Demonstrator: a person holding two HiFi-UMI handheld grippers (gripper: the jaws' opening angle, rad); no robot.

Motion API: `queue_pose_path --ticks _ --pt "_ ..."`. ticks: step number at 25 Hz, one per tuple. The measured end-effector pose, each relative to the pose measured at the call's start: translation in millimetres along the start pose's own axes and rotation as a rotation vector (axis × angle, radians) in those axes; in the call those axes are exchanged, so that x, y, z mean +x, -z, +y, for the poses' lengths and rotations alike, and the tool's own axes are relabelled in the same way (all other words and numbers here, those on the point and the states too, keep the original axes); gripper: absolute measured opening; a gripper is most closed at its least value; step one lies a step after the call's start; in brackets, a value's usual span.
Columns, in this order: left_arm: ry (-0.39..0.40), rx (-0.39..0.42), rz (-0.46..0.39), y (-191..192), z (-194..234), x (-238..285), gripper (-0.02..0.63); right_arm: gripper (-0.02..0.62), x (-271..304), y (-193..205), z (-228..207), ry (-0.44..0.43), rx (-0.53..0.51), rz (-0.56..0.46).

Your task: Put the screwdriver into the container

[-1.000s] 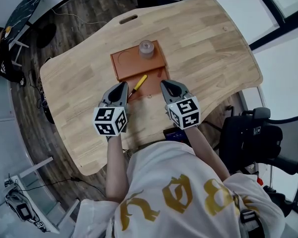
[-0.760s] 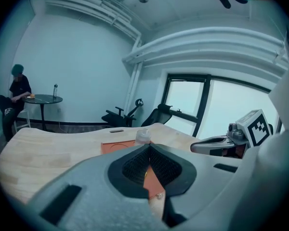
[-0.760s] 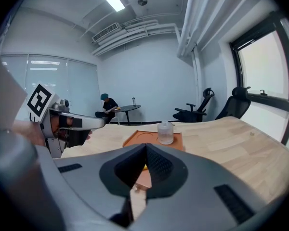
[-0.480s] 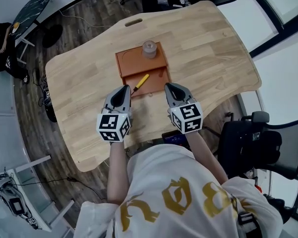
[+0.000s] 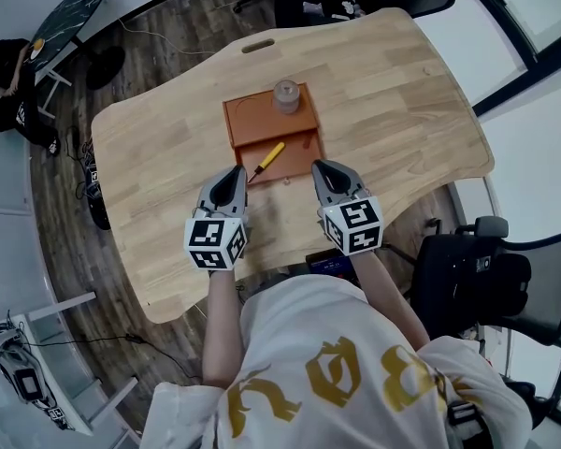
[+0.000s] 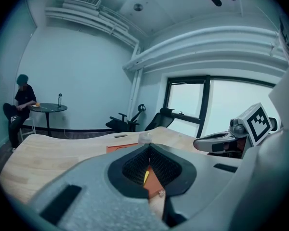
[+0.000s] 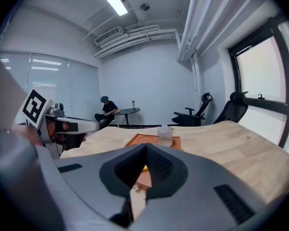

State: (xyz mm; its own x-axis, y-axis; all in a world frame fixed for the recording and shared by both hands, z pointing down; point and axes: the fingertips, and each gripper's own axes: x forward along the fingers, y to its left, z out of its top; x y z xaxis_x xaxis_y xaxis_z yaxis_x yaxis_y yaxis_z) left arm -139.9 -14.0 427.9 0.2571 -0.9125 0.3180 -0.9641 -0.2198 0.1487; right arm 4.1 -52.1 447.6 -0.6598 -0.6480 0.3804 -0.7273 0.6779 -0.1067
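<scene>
Both of your grippers hang over the near part of the wooden surface [image 5: 402,92], just short of the orange container [image 5: 262,115] at mid-frame in the head view. The left gripper [image 5: 234,170] sits at lower left of it and the right gripper [image 5: 318,165] at lower right, well apart, with bare wood between them. Each gripper's own view shows its jaws closed tip to tip with nothing between them.

The screwdriver [image 5: 267,157] lies slantwise on the container's near half, yellow handle toward the middle and dark shaft toward the near left corner. You cannot tell whether the tip clears the rim. A clear jar [image 5: 285,94] stands on the container's far half.

There is open wood to the left, right and beyond the container, up to a slot [image 5: 257,45] near the far edge. The near edge of the surface runs just under your grippers' marker cubes. An office chair [image 5: 505,279] stands off the lower right corner.

Only the head view shows the screwdriver whole. In the left gripper view [image 6: 149,147] it is a yellow sliver [image 6: 146,177] in the gap under the closed tips. The right gripper view [image 7: 146,146] shows the same sliver [image 7: 144,168].

The left gripper view catches your other gripper at its right edge. The right gripper view shows the jar [image 7: 164,135] plainly. It also shows a seated person [image 7: 106,110] at a round table [image 7: 126,111] behind.
</scene>
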Motion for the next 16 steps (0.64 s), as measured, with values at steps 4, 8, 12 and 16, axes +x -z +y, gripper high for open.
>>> queue_pose_path --ticks 4,8,12,16 --pt "0.016 0.01 0.006 -1.6 -6.6 4.7 0.009 0.011 0.7 -4.1 -3.1 -0.003 0.011 -0.007" --pt "0.023 0.012 0.01 -2.9 -7.8 8.6 0.009 0.011 2.8 -5.9 -4.3 -0.008 0.01 -0.01" --pt "0.023 0.007 0.017 -2.9 -6.5 14.4 0.009 0.011 5.2 -3.5 -9.0 -0.012 0.02 -0.004" --pt "0.023 0.005 0.021 -3.0 -5.1 22.1 0.009 0.011 10.2 -3.3 -16.5 -0.012 0.026 -0.001"
